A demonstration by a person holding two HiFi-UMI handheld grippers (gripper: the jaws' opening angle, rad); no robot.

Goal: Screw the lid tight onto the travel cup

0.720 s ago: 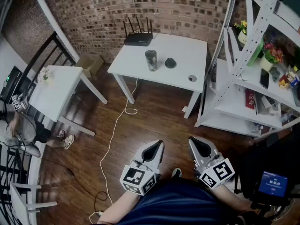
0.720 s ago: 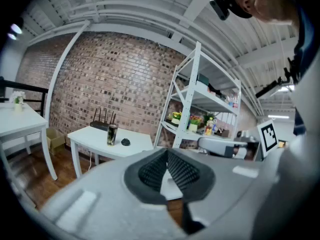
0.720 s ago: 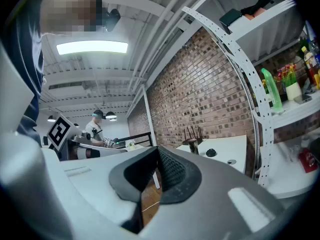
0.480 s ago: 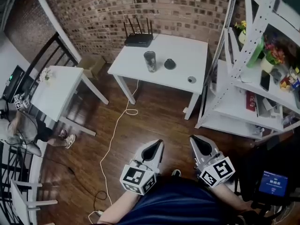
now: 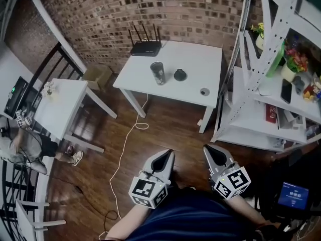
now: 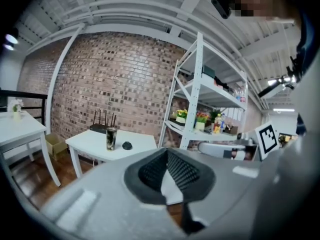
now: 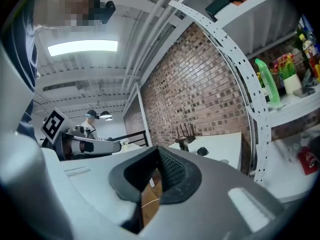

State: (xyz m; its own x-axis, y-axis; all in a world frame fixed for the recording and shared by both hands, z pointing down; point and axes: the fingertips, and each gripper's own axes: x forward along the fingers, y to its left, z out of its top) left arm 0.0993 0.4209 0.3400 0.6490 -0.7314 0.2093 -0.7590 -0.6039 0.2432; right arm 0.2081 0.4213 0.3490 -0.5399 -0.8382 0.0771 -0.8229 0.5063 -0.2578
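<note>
A dark travel cup [image 5: 158, 73] stands upright on the white table [image 5: 200, 82] by the brick wall, with its black lid [image 5: 180, 75] lying on the table just to its right. The cup [image 6: 111, 138] and the lid [image 6: 127, 145] also show far off in the left gripper view, and the cup [image 7: 183, 144] and lid [image 7: 202, 151] in the right gripper view. My left gripper [image 5: 166, 158] and right gripper [image 5: 211, 152] are held close to my body, far from the table. Both are shut and hold nothing.
A black router [image 5: 146, 47] sits at the table's back left, and a small round grey object [image 5: 204, 91] near its right edge. A white shelf unit [image 5: 271, 84] stands to the right, a second white table [image 5: 60, 107] to the left. A white cable [image 5: 123, 152] runs across the wood floor.
The head view has shifted slightly, so the table, cup and lid sit a little further left in the picture. Both grippers stay shut near my body.
</note>
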